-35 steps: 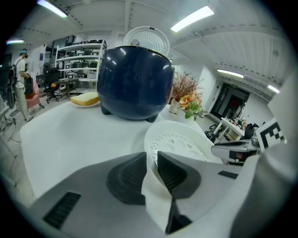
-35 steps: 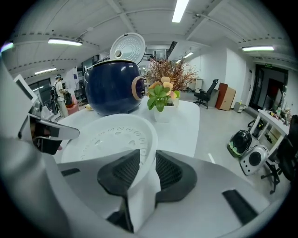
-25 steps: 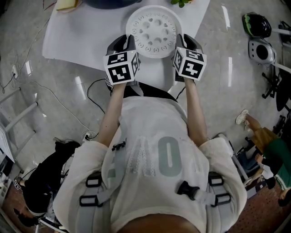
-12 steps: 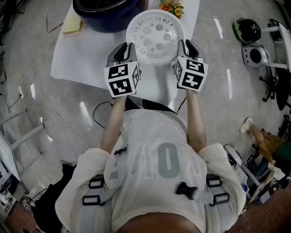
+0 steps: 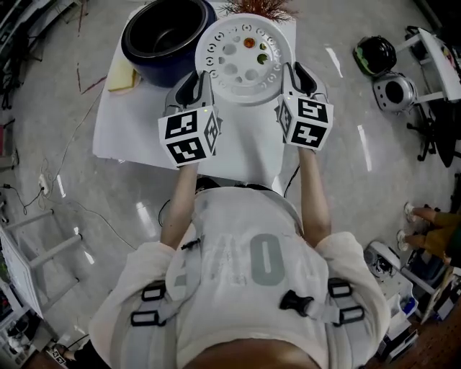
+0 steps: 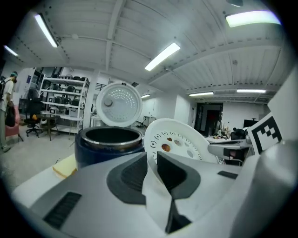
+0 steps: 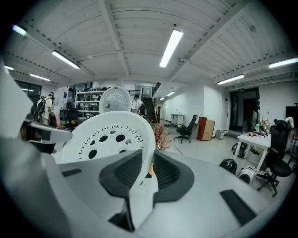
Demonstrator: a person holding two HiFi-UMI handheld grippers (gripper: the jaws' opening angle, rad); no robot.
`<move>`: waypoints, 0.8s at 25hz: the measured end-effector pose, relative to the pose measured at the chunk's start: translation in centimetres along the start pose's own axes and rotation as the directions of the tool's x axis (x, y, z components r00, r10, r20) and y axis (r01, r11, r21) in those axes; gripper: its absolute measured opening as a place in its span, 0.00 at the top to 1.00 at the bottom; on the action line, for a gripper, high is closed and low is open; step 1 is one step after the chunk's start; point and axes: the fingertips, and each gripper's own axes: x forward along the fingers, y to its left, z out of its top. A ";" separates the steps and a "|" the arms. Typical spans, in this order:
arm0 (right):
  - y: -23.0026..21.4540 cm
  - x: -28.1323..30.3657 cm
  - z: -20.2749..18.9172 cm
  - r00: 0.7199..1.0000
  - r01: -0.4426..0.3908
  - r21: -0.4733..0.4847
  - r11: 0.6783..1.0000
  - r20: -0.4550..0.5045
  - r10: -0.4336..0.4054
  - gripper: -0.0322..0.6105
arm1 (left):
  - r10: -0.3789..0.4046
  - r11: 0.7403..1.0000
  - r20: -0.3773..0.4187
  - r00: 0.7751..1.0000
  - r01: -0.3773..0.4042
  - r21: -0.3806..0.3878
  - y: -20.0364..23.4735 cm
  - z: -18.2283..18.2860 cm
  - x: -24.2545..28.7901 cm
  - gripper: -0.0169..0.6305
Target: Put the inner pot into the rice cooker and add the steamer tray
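A white round steamer tray (image 5: 243, 60) with holes hangs above the white table (image 5: 137, 130), held by both sides. My left gripper (image 5: 204, 81) is shut on its left rim and my right gripper (image 5: 290, 75) is shut on its right rim. In the left gripper view the steamer tray (image 6: 177, 139) tilts up between the dark pads (image 6: 172, 169); the right gripper view shows the steamer tray (image 7: 111, 135) clamped the same way. The dark blue rice cooker (image 5: 166, 36) stands to the tray's left, lid (image 6: 118, 103) up, with the inner pot (image 6: 111, 135) inside.
A yellow sponge (image 5: 122, 76) lies left of the cooker. Dried flowers (image 5: 256, 9) stand at the table's far edge. Helmets (image 5: 392, 90) lie on the floor to the right, beside a desk (image 5: 439, 54). Cables (image 5: 50, 180) run along the floor at the left.
Both grippers have risen with the steamer tray still clamped between them, and it now hangs higher above the table. The rice cooker has come fully into the head view.
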 end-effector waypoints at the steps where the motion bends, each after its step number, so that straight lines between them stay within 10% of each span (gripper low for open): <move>1: 0.1 0.2 1.0 1.000 0.001 0.003 1.000 0.023 -0.001 0.82 | -0.004 1.000 0.022 1.000 0.004 0.015 0.2 1.2 0.2 0.85; 20: 10.9 8.0 13.0 0.984 -0.111 0.074 0.991 0.151 0.099 0.82 | 0.056 0.981 0.196 0.979 -0.091 0.172 13.2 15.7 1.6 0.86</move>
